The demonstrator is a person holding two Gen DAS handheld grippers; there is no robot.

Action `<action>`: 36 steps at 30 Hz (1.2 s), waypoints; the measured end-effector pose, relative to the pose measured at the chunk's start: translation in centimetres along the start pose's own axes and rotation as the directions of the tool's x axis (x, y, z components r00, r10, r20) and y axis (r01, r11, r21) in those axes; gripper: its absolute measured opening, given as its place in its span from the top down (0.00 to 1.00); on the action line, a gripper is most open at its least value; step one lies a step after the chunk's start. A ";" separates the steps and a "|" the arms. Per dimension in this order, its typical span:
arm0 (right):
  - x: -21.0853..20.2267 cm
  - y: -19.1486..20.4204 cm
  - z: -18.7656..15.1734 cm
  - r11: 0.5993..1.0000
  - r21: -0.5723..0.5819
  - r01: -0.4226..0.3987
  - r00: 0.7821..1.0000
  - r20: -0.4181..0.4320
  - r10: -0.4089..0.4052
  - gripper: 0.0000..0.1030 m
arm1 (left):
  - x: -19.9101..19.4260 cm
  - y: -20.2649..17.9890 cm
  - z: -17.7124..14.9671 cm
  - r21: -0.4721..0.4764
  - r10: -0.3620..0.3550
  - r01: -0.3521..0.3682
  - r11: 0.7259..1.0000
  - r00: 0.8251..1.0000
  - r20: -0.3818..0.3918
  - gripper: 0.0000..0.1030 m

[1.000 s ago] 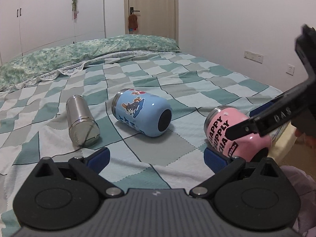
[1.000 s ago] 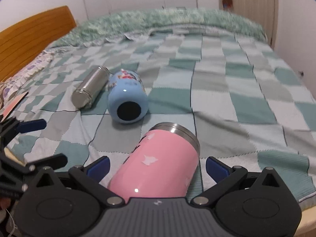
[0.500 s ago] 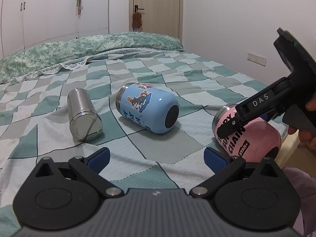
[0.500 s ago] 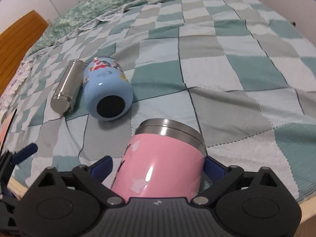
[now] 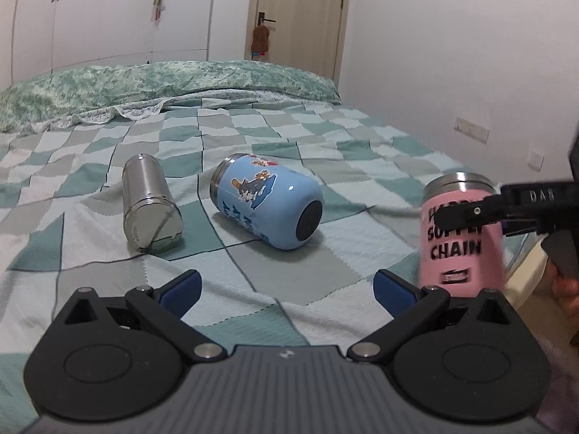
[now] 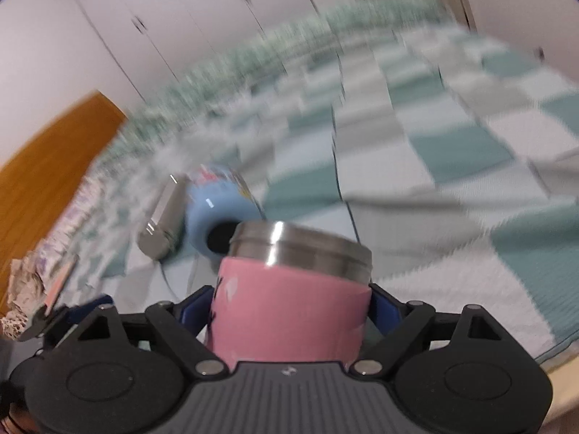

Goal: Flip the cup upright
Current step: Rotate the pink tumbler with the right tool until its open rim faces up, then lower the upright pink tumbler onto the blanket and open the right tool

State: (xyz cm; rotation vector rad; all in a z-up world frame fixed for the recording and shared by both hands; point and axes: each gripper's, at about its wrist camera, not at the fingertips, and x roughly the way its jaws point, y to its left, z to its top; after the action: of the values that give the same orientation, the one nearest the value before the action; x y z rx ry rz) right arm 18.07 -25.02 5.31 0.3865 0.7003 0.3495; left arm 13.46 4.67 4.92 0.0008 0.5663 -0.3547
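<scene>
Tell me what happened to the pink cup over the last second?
The right tongs closed on the pink cup, which was lying on the bed, and swung it upright, steel rim on top. The blue cup and steel cup stayed lying on their sides; the left tongs stayed open and empty.

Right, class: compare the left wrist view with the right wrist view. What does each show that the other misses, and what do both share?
Left wrist only: the door, the pink cup's lettering, and the left gripper open over the bed.

Right wrist only: the wooden headboard, and the right gripper shut on the pink cup.

Both: the pink cup, plus the blue cup and steel cup lying on their sides.
</scene>
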 end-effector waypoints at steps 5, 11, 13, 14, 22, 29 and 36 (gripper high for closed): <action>-1.3 -0.1 0.6 0.994 -0.085 0.066 0.981 0.187 -0.049 0.18 | -0.3 -0.9 0.3 -0.029 -0.020 0.020 0.999 0.999 0.027 0.00; -1.4 -0.5 3.2 0.957 -0.201 0.208 0.922 0.366 -0.124 0.18 | -0.4 -2.0 1.1 -0.039 -0.011 0.013 0.999 0.998 0.057 0.00; -0.9 -0.6 3.9 0.928 -0.250 0.276 0.899 0.409 -0.157 0.18 | -0.3 -2.4 1.3 -0.043 -0.006 0.009 0.999 0.998 0.064 0.00; -0.7 -0.7 4.1 0.920 -0.260 0.295 0.893 0.417 -0.169 0.18 | -0.3 -2.5 1.3 -0.044 -0.004 0.007 0.999 0.998 0.067 0.00; 3.6 -3.0 1.6 0.880 -0.324 0.347 0.894 0.397 -0.207 0.18 | 0.2 -3.8 1.2 -0.037 -0.002 0.004 0.999 0.998 0.058 0.00; 3.1 -3.5 1.5 0.890 -0.312 0.331 0.902 0.382 -0.202 0.16 | -0.3 -4.6 1.3 -0.044 0.013 -0.010 0.999 0.997 0.074 0.00; -1.2 -3.3 -0.7 0.913 -0.295 0.283 0.889 0.437 -0.135 0.00 | -2.1 -6.8 1.3 -0.015 0.022 -0.020 1.000 0.992 0.122 0.00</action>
State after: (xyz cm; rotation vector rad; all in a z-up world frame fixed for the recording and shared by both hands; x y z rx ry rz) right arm 17.35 -28.23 3.96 0.0316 0.2521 0.1686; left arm 10.29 -1.14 7.76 -0.0285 0.4474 -0.3279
